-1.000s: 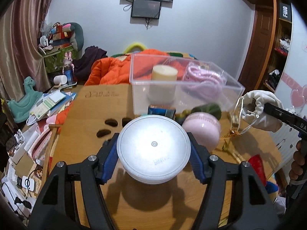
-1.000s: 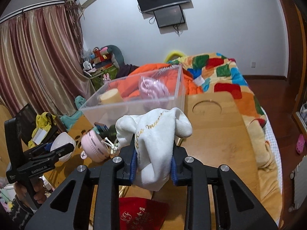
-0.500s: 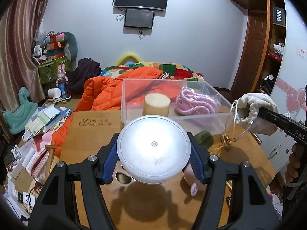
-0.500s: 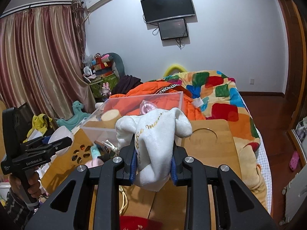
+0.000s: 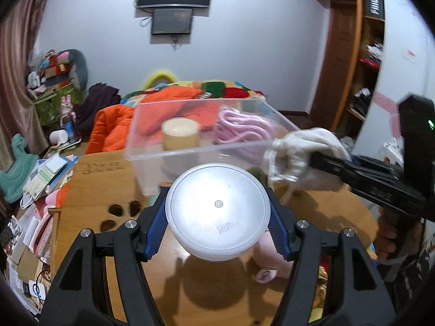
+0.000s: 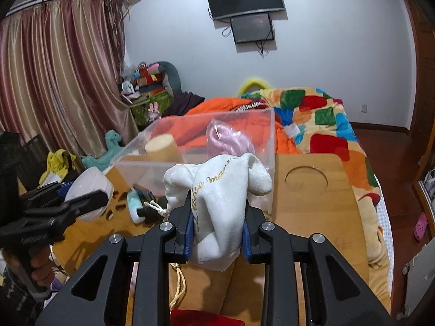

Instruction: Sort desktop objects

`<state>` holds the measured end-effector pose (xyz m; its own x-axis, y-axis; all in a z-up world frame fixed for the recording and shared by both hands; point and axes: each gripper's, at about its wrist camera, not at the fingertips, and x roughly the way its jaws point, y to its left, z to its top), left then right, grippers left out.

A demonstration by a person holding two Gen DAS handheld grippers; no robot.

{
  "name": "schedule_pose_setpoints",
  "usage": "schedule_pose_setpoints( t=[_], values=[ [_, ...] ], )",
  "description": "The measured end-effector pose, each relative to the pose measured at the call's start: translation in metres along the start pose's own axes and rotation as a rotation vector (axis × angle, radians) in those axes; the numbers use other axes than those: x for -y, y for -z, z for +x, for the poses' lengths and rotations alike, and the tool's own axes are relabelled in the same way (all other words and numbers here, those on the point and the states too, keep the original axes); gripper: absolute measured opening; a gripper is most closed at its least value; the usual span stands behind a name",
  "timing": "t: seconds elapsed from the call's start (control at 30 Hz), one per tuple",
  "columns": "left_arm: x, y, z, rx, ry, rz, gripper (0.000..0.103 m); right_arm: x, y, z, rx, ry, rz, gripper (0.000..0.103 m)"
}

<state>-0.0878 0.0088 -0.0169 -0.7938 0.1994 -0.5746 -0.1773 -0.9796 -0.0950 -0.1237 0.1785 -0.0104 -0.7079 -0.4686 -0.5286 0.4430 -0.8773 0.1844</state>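
Observation:
My left gripper (image 5: 217, 217) is shut on a round white container (image 5: 217, 212), held above the wooden table in front of the clear plastic bin (image 5: 174, 150). The bin holds a beige cylinder (image 5: 179, 134) and a pink coiled cord (image 5: 244, 131). My right gripper (image 6: 217, 231) is shut on a white drawstring pouch (image 6: 220, 193) and holds it close to the bin's near right corner (image 6: 272, 163). The pouch also shows in the left wrist view (image 5: 301, 157), and the container in the right wrist view (image 6: 89, 187).
A pink round object (image 5: 269, 258) and a dark green item (image 5: 258, 174) lie on the table (image 5: 103, 179) under my left gripper. A teal item (image 6: 134, 203) and a red pouch (image 6: 195, 317) lie on it too. A bed with orange bedding (image 6: 225, 114) stands behind.
Both grippers rose, then moved toward the bin. The right gripper with the pouch has come closer to the bin's right corner and to my left gripper.

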Motion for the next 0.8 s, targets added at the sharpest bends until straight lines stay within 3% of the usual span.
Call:
schedule_pose_setpoints(
  t=[0.1, 0.17, 0.3, 0.57, 0.8],
  values=[
    [0.006, -0.001, -0.001, 0.004, 0.015, 0.007, 0.064, -0.001, -0.004, -0.003, 0.01, -0.003, -0.002, 0.024],
    [0.006, -0.005, 0.0, 0.008, 0.015, 0.007, 0.052, -0.002, -0.009, -0.007, 0.026, -0.002, -0.009, 0.024],
    [0.001, -0.016, 0.007, 0.001, 0.016, 0.007, 0.047, -0.005, -0.019, -0.014, 0.056, -0.002, -0.023, 0.024],
    [-0.017, 0.004, 0.015, -0.067, 0.012, -0.037, 0.047, -0.007, -0.013, -0.003, 0.023, -0.012, -0.014, 0.024],
    [-0.02, 0.018, 0.003, -0.079, 0.032, -0.056, 0.051, -0.005, -0.009, -0.003, 0.018, -0.015, -0.001, 0.024]
  ],
)
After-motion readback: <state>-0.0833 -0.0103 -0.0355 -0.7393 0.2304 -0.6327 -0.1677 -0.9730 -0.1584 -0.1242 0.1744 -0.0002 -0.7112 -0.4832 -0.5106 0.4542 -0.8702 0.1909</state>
